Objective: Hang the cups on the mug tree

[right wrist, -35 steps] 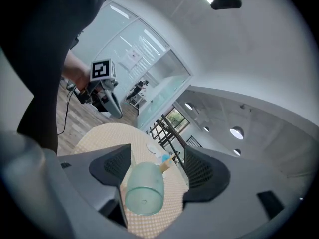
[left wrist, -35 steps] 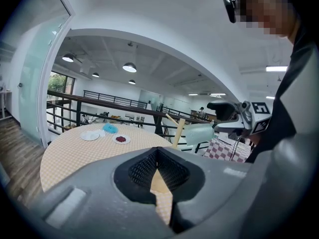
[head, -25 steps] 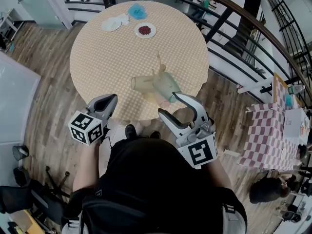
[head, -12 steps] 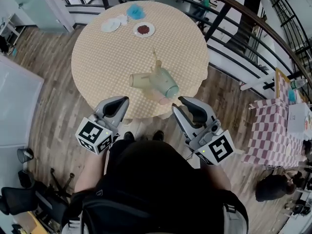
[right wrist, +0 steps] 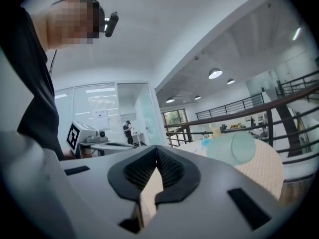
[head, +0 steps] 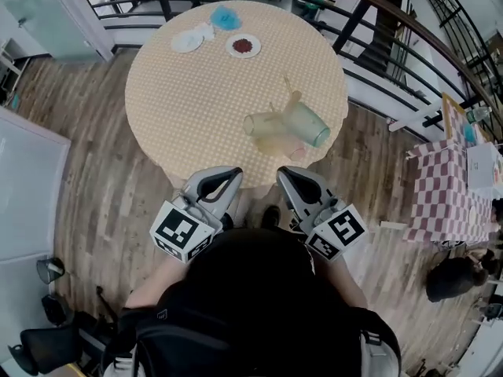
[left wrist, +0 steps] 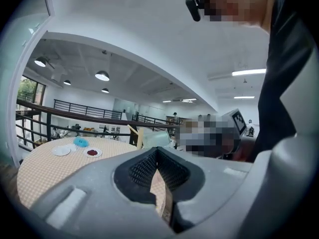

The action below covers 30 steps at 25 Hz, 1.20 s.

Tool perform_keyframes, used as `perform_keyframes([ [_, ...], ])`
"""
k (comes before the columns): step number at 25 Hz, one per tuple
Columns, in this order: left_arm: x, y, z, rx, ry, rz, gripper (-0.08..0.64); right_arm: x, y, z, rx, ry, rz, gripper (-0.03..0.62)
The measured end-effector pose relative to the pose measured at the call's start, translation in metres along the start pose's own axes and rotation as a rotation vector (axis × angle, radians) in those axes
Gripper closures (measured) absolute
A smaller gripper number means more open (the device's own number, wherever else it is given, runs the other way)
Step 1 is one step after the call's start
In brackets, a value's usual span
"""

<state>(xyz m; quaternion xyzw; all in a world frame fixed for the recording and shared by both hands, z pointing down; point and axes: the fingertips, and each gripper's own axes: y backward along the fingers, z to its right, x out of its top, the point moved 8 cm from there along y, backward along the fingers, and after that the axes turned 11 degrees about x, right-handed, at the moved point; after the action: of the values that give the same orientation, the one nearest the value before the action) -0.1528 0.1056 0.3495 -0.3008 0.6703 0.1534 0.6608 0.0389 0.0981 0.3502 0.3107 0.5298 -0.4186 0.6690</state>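
Observation:
The wooden mug tree stands near the right front of the round table. A pale green cup, a yellowish cup and a pink cup hang on it. My left gripper and right gripper are both shut and empty. They are held close together off the table's near edge, by the person's body. In the left gripper view the left gripper points toward a pale cup. In the right gripper view the green cup shows beyond the right gripper.
At the table's far side lie a white plate, a plate with red bits and a blue object. A dark railing curves behind the table. A checked table stands at right. Wooden floor surrounds the table.
The right gripper's jaws have closed from wide open. Both grippers have drawn back from the table's edge toward the body and closer together. The left gripper has stayed shut.

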Motion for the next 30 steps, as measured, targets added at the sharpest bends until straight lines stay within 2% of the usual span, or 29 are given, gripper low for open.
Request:
perform_keyframes([
  [2, -0.009, 0.011, -0.007, 0.004, 0.005, -0.014, 0.554, -0.010, -0.013, -0.016, -0.007, -0.017, -0.028, 0.577],
  [4, -0.014, 0.016, -0.014, 0.020, 0.012, -0.018, 0.554, -0.018, -0.021, -0.031, -0.005, 0.024, -0.078, 0.577],
  [8, -0.012, 0.026, -0.011, 0.075, 0.037, 0.019, 0.554, -0.027, -0.025, -0.045, 0.061, 0.041, -0.141, 0.578],
  [11, -0.006, 0.029, -0.006, 0.102, 0.028, 0.042, 0.554, -0.023, -0.025, -0.043, 0.094, 0.065, -0.142, 0.578],
  [14, 0.000, 0.032, -0.002, 0.134, 0.013, 0.056, 0.554, -0.011, -0.017, -0.045, 0.076, 0.157, -0.135, 0.578],
  [16, 0.000, 0.029, 0.002, 0.148, 0.004, 0.056, 0.554, -0.006, -0.010, -0.042, 0.065, 0.185, -0.117, 0.580],
  [30, 0.008, 0.017, 0.028, 0.136, -0.042, 0.040, 0.555, -0.005, 0.009, -0.027, 0.105, 0.154, -0.074, 0.580],
])
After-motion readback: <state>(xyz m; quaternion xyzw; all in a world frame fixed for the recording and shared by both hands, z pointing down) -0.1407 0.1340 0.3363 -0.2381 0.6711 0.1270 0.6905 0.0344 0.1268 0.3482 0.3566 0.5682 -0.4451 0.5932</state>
